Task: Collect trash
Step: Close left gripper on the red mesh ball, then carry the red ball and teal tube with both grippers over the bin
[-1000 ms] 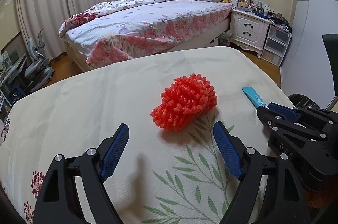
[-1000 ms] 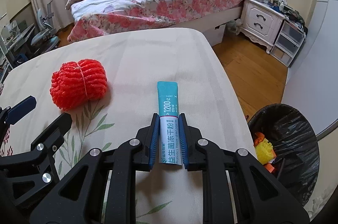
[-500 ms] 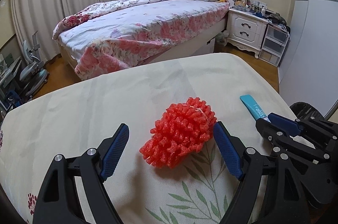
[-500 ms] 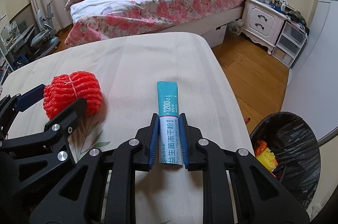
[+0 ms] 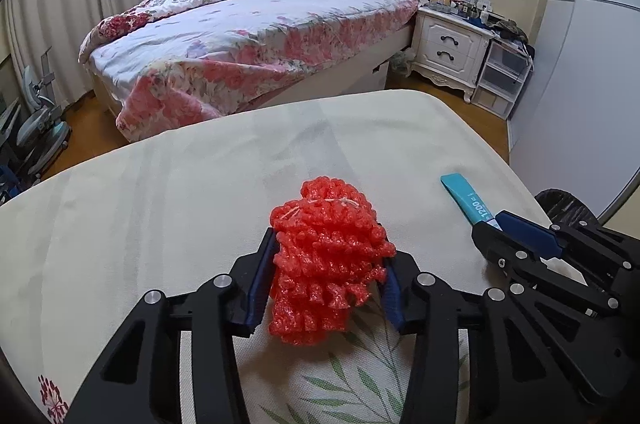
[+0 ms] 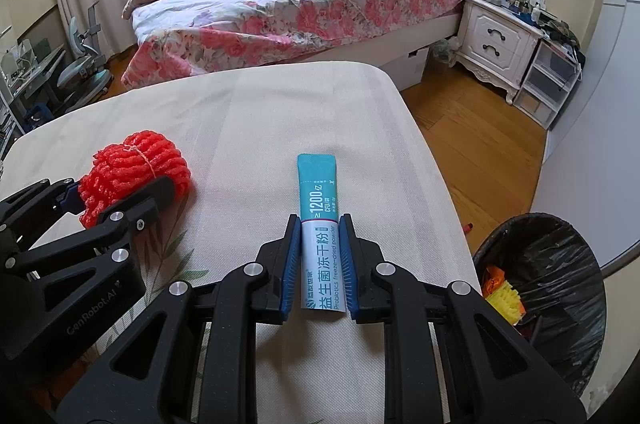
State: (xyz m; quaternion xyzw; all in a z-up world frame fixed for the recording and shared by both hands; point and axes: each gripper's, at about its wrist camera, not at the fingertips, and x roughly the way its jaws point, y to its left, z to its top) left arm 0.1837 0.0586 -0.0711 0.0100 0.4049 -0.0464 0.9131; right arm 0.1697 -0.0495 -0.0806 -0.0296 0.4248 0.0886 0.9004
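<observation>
The red foam net (image 5: 326,264) lay on the cloth-covered worktop (image 5: 168,192), and the left hand-held gripper (image 5: 327,278), whose jaws had just been closing, pressed its blue pads (image 5: 256,288) against both sides of it. Beside it, the teal-and-white powder sachet (image 6: 320,232) lay flat on the same cloth, clenched at its white end by the right hand-held gripper (image 6: 320,264). A black-lined trash bin (image 6: 560,288) stood on the wooden floor (image 6: 472,144) just off the worktop's right edge, with orange and yellow scraps inside.
</observation>
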